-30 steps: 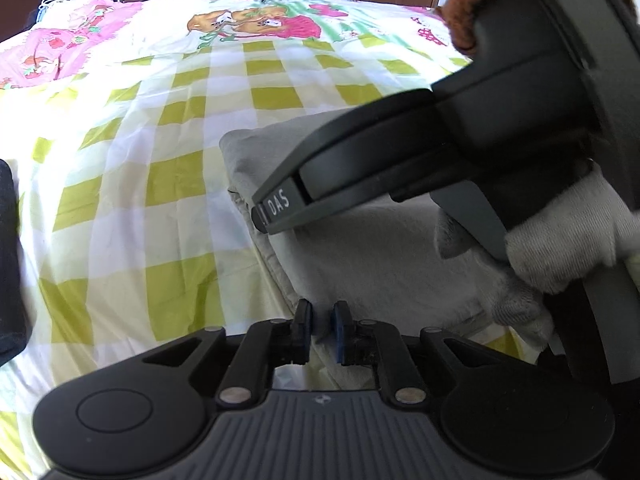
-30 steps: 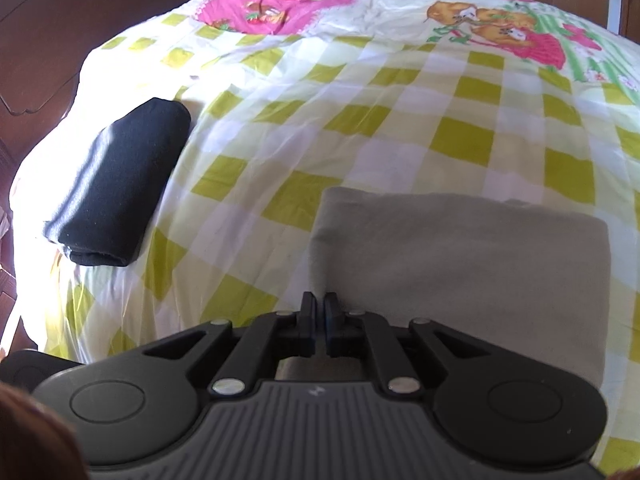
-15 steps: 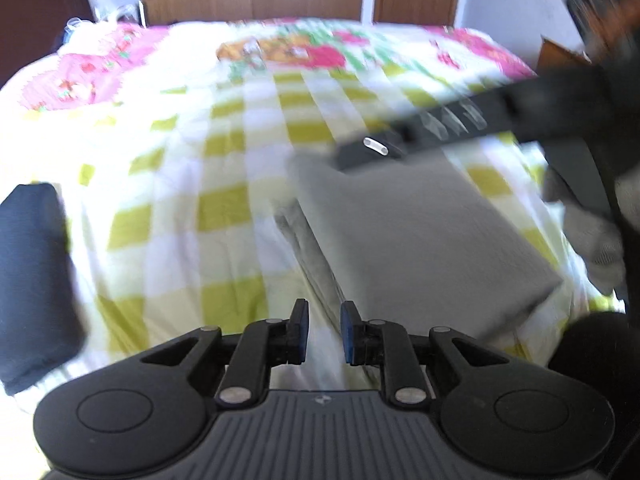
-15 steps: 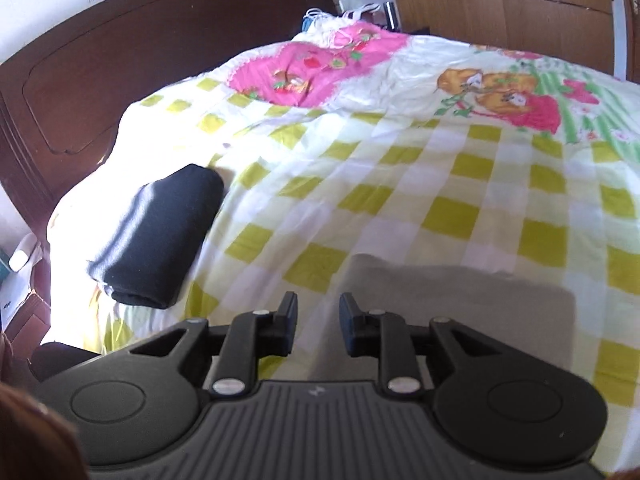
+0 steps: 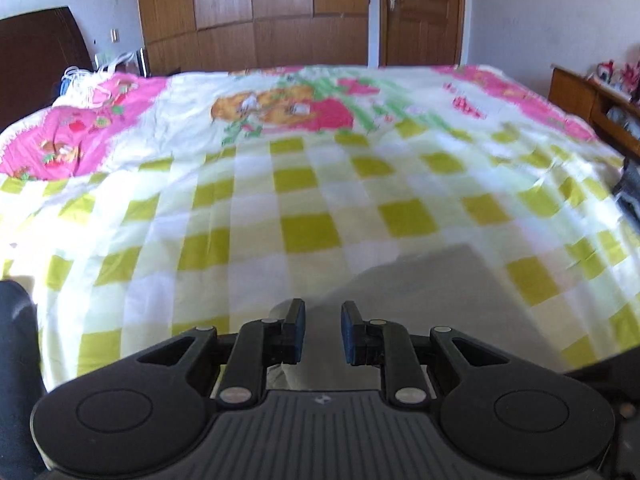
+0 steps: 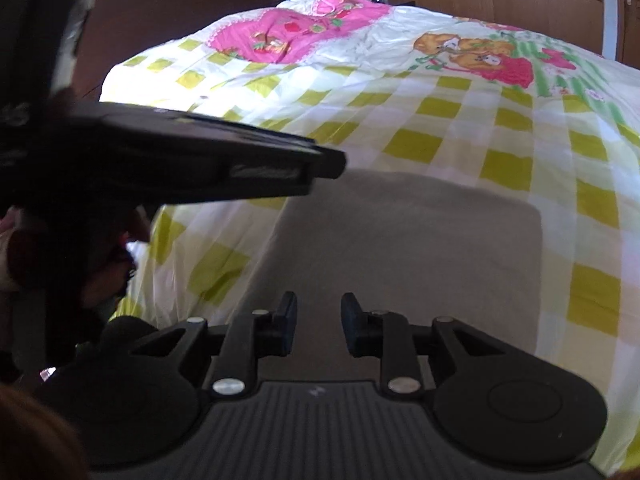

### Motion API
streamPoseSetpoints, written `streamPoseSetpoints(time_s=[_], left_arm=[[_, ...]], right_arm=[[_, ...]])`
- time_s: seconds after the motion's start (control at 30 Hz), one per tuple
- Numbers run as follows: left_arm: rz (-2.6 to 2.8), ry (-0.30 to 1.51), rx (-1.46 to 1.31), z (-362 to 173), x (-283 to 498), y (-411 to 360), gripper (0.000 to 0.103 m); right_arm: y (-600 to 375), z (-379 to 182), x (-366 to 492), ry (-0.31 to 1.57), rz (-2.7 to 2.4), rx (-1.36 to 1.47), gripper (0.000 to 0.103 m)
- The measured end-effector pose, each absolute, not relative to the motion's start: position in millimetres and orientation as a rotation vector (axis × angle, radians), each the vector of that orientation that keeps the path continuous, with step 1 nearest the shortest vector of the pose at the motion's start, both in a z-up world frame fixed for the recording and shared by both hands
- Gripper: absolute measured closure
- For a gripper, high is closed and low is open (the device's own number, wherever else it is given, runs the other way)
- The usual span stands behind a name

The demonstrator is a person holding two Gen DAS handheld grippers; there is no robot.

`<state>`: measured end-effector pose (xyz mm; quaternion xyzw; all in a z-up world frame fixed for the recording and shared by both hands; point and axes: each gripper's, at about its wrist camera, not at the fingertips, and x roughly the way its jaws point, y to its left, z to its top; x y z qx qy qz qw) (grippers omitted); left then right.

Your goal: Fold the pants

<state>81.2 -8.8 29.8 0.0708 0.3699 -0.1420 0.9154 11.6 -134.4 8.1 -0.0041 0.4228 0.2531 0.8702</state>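
The grey pants (image 5: 440, 304) lie folded into a flat rectangle on the checked bedspread (image 5: 312, 200) near the bed's front edge. They also show in the right wrist view (image 6: 408, 248). My left gripper (image 5: 322, 330) is open and empty, raised above the pants' near left corner. My right gripper (image 6: 319, 322) is open and empty, above the pants' near edge. The left gripper's body (image 6: 168, 160) crosses the left of the right wrist view.
A folded black garment (image 5: 16, 344) lies at the bed's left edge. A dark wooden headboard (image 6: 180, 12) stands at the left. Wooden wardrobe doors (image 5: 256, 12) are behind the bed. A wooden shelf (image 5: 592, 96) stands at the right.
Both grippers have opened wider, let go of the pants and lifted back from them. The left gripper has pulled away and now points across the bed.
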Motion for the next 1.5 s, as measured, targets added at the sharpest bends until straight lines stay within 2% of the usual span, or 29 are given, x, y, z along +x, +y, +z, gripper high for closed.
streamPoseSetpoints(time_s=[0.13,0.3,0.5,0.63,0.87,1.03,1.17,1.4,1.5], left_arm=[[-0.208,0.832,0.187,2.0,84.2,1.8,0.067],[-0.165,0.851,0.207,-5.2,76.6,9.0,0.065],[-0.158,0.834,0.216,5.7,67.9,5.6,0.065],[-0.172,0.809,0.195,22.3,55.5,8.2,0.065],[-0.201,0.782,0.178,39.4,23.0,8.4,0.065],[-0.224,0.834,0.180,27.6,12.6,0.2,0.065],[-0.241,0.908,0.179,10.4,12.4,-7.0,0.064],[-0.241,0.919,0.177,9.8,9.1,-7.0,0.061],[-0.244,0.931,0.158,8.9,9.2,-3.4,0.059]], right_arm=[[-119.8,-7.0,6.8,0.923,0.555,-0.062,0.077],[-108.8,-14.4,4.5,0.927,0.551,-0.126,0.078],[-101.8,-14.9,1.5,0.919,0.522,-0.172,0.078],[-104.0,-10.3,-1.5,0.913,0.497,-0.167,0.074],[-111.5,0.6,-13.0,0.890,0.454,-0.184,0.073],[-114.5,5.5,-22.1,0.875,0.432,-0.212,0.072],[-121.8,7.5,-26.8,0.873,0.403,-0.217,0.067],[-140.5,8.7,-25.6,0.873,0.338,-0.205,0.067],[-151.0,8.5,-21.8,0.873,0.313,-0.188,0.063]])
